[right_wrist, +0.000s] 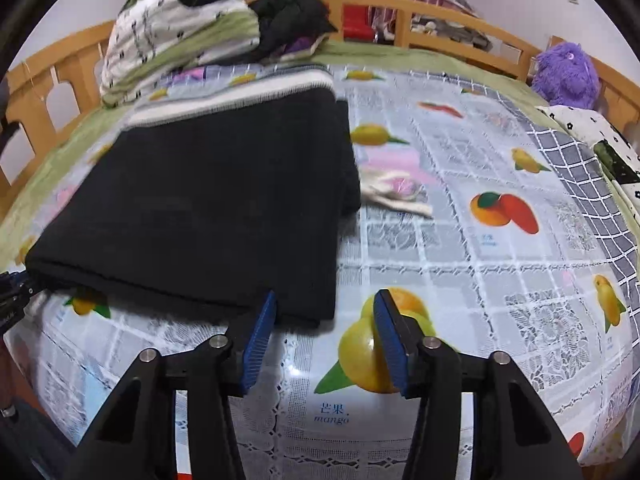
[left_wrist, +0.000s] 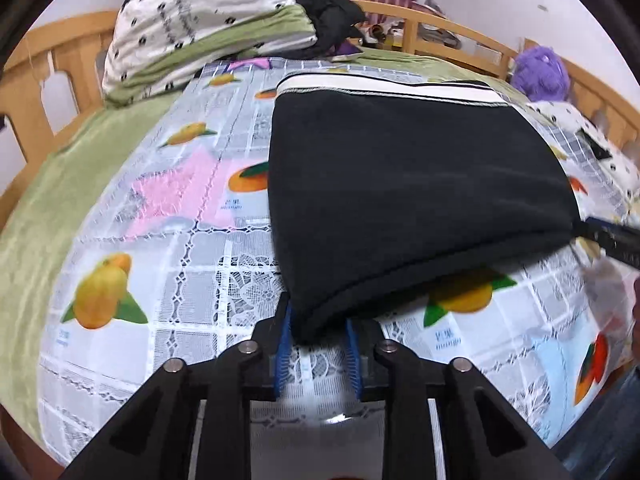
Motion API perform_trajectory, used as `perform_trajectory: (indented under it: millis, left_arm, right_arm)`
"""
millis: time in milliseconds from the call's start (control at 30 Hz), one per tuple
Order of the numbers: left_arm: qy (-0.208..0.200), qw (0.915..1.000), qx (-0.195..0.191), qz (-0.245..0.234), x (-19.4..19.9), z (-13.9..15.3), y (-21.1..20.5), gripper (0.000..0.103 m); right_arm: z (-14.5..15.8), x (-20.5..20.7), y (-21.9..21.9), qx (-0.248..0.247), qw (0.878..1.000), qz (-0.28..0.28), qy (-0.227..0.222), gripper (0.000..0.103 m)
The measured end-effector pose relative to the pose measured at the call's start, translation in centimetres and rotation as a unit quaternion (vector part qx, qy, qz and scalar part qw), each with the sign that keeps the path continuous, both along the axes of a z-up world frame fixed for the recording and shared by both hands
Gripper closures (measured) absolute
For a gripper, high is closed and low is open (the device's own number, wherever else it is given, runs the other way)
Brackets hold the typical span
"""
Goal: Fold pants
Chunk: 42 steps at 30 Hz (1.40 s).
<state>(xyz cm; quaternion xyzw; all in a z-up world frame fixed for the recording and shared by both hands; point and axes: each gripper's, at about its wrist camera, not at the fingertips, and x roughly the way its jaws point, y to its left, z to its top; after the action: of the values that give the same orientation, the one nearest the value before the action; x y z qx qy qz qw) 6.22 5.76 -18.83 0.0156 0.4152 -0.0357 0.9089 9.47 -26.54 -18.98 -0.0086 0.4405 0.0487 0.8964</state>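
Note:
Black pants (left_wrist: pixel 400 180) lie folded into a rectangle on the fruit-print cloth (left_wrist: pixel 168 260), their white-striped waistband (left_wrist: pixel 380 90) at the far end. My left gripper (left_wrist: pixel 318 320) is shut on the near left corner, which fills the gap between its blue pads (left_wrist: pixel 285 332). In the right wrist view the pants (right_wrist: pixel 208 200) reach down to my right gripper (right_wrist: pixel 326 296). It stands open around the near right corner; the right pad (right_wrist: pixel 390 340) is clear of the fabric. The right gripper's finger (left_wrist: pixel 612 236) shows at the edge of the left wrist view.
Piled white and green bedding (right_wrist: pixel 176 28) and dark clothes (right_wrist: pixel 292 12) sit at the far end of the bed. A purple plush toy (right_wrist: pixel 568 76) leans on the wooden rail (right_wrist: pixel 460 24). A small pale cloth (right_wrist: pixel 396 192) lies right of the pants.

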Motion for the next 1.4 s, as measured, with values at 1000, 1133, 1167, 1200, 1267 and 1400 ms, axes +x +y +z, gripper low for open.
perform_trajectory:
  millis: [1000, 1133, 1167, 1200, 1267, 1400]
  left_arm:
    - [0.009, 0.9984, -0.052, 0.022, 3.4, 2.6, -2.2, 0.058]
    - [0.016, 0.9991, -0.038, 0.012, 1.9, 2.9, -2.2, 0.058]
    - [0.017, 0.9986, -0.049, 0.014, 1.3, 3.2, -1.8, 0.058]
    - [0.018, 0.9981, -0.057, 0.016, 0.9, 3.6, -1.5, 0.058]
    - [0.015, 0.9970, -0.072, 0.021, -0.3, 4.7, -1.0, 0.058]
    - [-0.002, 0.9949, -0.094, 0.037, -2.9, 7.9, -0.3, 0.058]
  right_arm:
    - [0.1, 2.9, 1.1, 0.024, 0.999, -0.023, -0.022, 0.057]
    - [0.9, 1.9, 1.3, 0.001, 1.000, -0.020, -0.010, 0.056]
    - [1.3, 1.6, 1.2, 0.004, 1.000, -0.021, -0.009, 0.056]
    - [1.8, 1.3, 1.1, 0.012, 1.000, -0.022, -0.005, 0.056]
    - [3.1, 0.5, 1.0, 0.030, 0.999, -0.027, -0.004, 0.056]
    - [6.9, -1.7, 1.6, 0.019, 0.999, -0.029, -0.026, 0.052]
